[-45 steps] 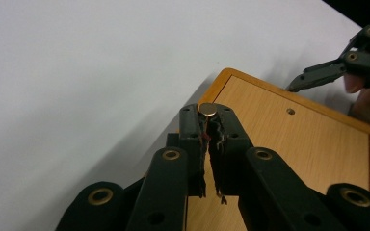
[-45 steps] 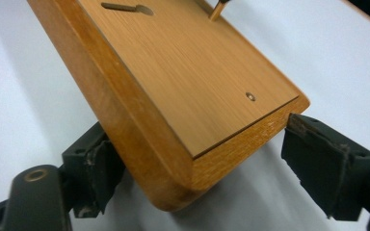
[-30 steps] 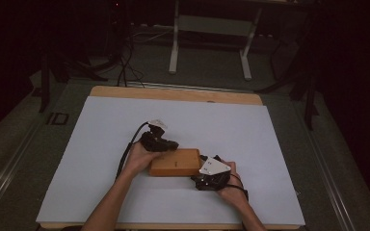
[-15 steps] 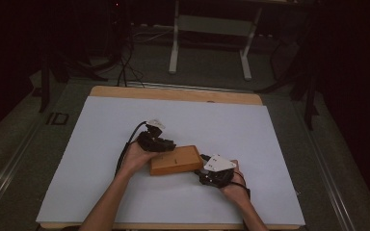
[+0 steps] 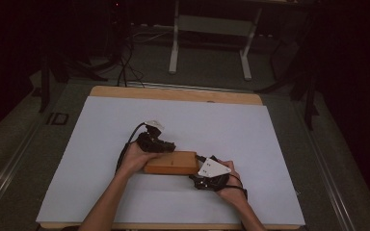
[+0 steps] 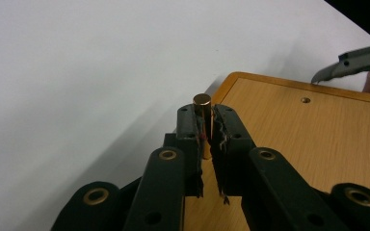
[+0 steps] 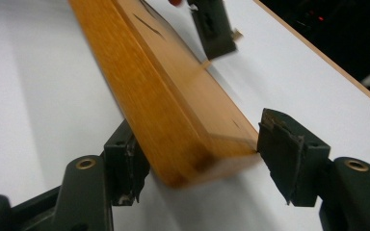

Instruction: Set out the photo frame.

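Observation:
A flat wooden block lies on the white table, a small hole in its top. My left gripper is shut on a short brass peg, held upright over the block's corner. In the high view the left gripper sits at the block's far left edge. My right gripper straddles the block's near end. Its jaws have just been opening, and the pads stand beside the block's sides without pressing. The right gripper is at the block's right end.
The white sheet covers a wooden tabletop whose far edge shows. Beyond it stand a white frame's legs and cables on a dark floor. The person's forearms come in from the bottom.
The block was turned slightly half a second ago and now lies squarer to the table edge. Both hands have stayed almost in place at its two ends.

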A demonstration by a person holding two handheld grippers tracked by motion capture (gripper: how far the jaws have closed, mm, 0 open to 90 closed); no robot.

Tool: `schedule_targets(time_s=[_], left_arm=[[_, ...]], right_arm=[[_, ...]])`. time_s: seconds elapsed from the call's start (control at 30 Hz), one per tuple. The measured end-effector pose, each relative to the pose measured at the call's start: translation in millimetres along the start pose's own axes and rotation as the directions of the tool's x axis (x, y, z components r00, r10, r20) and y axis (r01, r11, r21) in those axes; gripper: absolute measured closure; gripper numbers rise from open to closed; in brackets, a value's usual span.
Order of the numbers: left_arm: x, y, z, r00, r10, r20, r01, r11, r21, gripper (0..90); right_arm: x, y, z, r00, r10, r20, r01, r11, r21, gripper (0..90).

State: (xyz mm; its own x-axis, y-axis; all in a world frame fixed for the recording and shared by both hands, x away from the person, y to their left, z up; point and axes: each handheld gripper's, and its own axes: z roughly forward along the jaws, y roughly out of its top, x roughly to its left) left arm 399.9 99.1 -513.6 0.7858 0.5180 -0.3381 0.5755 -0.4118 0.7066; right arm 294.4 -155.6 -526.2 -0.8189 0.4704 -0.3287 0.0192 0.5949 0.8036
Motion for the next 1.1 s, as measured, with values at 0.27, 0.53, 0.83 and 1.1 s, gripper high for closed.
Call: schedule_targets(time_s=[0.27, 0.53, 0.83, 1.1], left_arm=[[-2.3, 0.5, 0.3, 0.9997, 0.025, 0.002, -0.025, 0.9997, 0.003, 80.1], [-5.0, 0.3, -9.6, 0.9989, 0.046, -0.007, -0.047, 0.9975, -0.054, 71.6], [-13.4, -7.4, -25.5, 0.9943, 0.083, -0.067, -0.089, 0.9917, -0.093, 64.4], [-16.5, -14.8, -37.0, 0.9925, 0.079, -0.093, -0.093, 0.9835, -0.155, 61.2]], right_arm=[[3.3, 5.1, 0.7, 0.9997, -0.012, -0.022, 0.011, 1.000, -0.023, 44.7], [2.8, 5.2, 0.6, 0.9997, -0.010, -0.022, 0.010, 1.000, -0.024, 45.1], [1.4, 5.2, 0.3, 0.9998, -0.002, -0.020, 0.001, 1.000, -0.028, 45.2], [-0.6, 5.5, -0.6, 0.9998, 0.010, -0.015, -0.010, 1.000, -0.026, 45.5]])
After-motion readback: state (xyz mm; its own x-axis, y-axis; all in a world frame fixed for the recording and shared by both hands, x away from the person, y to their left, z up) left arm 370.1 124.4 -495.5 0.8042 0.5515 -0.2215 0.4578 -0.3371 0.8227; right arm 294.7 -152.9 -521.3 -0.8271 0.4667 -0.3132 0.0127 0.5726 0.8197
